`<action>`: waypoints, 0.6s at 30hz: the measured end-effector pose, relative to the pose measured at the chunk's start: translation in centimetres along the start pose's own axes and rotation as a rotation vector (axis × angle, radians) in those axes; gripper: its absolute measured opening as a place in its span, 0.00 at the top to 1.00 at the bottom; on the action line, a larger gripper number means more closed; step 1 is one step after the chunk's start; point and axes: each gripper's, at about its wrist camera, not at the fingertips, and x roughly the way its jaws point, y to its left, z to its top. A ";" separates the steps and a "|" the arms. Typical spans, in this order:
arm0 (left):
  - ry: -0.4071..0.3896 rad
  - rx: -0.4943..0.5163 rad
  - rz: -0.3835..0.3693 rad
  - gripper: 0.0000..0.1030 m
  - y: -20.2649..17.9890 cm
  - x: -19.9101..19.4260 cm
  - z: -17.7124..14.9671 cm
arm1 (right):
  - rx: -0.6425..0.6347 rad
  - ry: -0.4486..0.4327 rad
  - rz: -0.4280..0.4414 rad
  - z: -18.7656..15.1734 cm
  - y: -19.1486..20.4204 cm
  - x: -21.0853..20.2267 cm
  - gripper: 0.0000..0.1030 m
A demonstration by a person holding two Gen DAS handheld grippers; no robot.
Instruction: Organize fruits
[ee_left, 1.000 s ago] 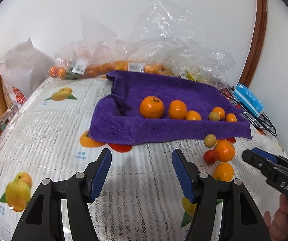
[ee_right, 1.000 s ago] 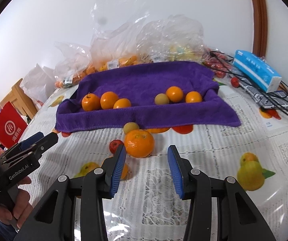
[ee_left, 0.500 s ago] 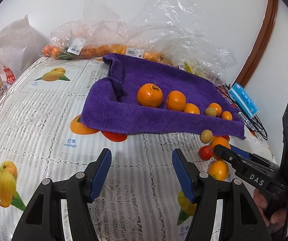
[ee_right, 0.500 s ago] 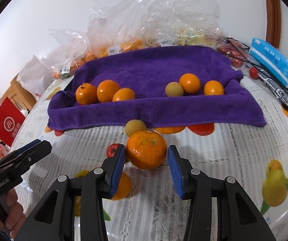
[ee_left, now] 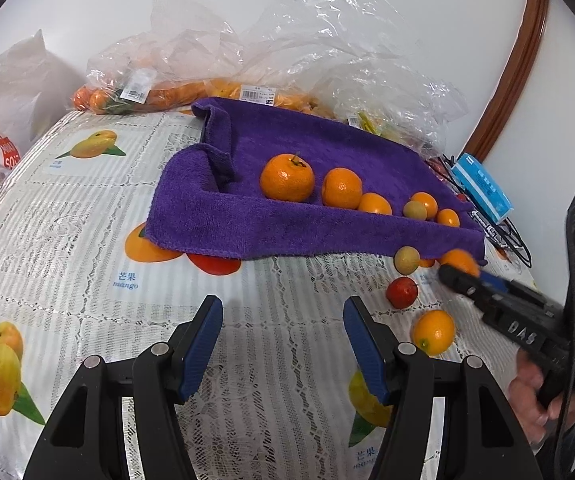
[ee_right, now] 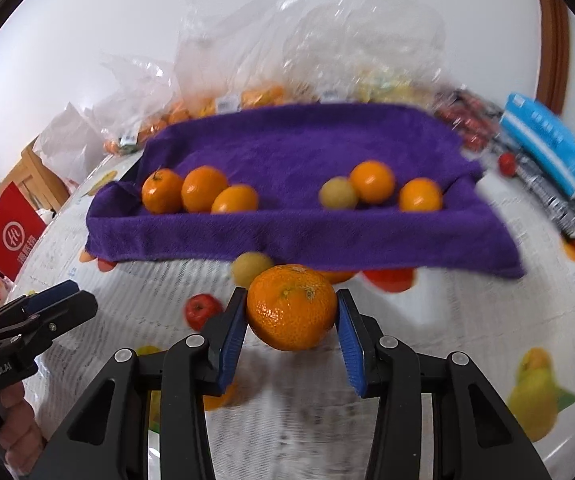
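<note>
Just before the purple towel [ee_right: 303, 236]: right gripper [ee_right: 292, 316] clamped on a mandarin [ee_right: 291, 307], presumably for the sorted row; left gripper [ee_left: 283, 340] spread, empty.

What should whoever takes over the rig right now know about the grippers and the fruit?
Left gripper: jaws open, empty, over the tablecloth.
Right gripper: jaws around the large orange, pads at both its sides; firm grip unconfirmed.
Done: six fruits sit on the purple towel, in two groups of three.
Left: the large orange, plus the yellowish fruit, red fruit and small orange on the tablecloth in front of the towel.
</note>
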 end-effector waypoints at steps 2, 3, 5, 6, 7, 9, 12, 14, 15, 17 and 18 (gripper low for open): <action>0.009 0.008 -0.009 0.41 -0.2 0.2 0.0 | -0.011 -0.008 -0.009 0.3 -0.9 -0.5 0.58; 0.012 0.015 -0.011 0.41 -0.3 0.2 -0.1 | -0.015 -0.010 -0.016 0.4 -1.5 -0.6 0.58; 0.016 0.035 -0.016 0.41 -0.8 0.3 -0.2 | -0.024 -0.007 -0.031 0.3 -2.8 -0.8 0.58; 0.016 0.050 -0.021 0.41 -1.1 0.3 -0.2 | -0.027 -0.005 -0.037 0.3 -3.3 -0.9 0.58; 0.017 0.066 -0.026 0.41 -1.4 0.3 -0.3 | -0.028 -0.004 -0.042 0.1 -3.9 -0.9 0.58; 0.021 0.096 -0.021 0.41 -2.1 0.5 -0.4 | -0.019 -0.008 -0.044 -0.4 -5.0 -0.8 0.58; 0.036 0.137 -0.036 0.41 -3.1 0.9 -0.3 | 0.040 0.028 0.015 -0.4 -6.3 -0.2 0.58; 0.045 0.158 -0.035 0.41 -3.8 1.3 -0.1 | 0.048 0.015 0.013 -0.3 -6.6 -0.4 0.58; 0.049 0.170 -0.037 0.41 -4.1 1.6 0.0 | 0.040 0.009 0.005 -0.3 -6.5 -0.5 0.58; 0.053 0.185 -0.052 0.41 -4.6 1.8 0.2 | 0.020 -0.002 0.008 -0.4 -6.2 -0.7 0.58; 0.058 0.193 -0.061 0.41 -4.9 2.1 0.3 | 0.009 -0.005 0.005 -0.4 -6.1 -0.9 0.58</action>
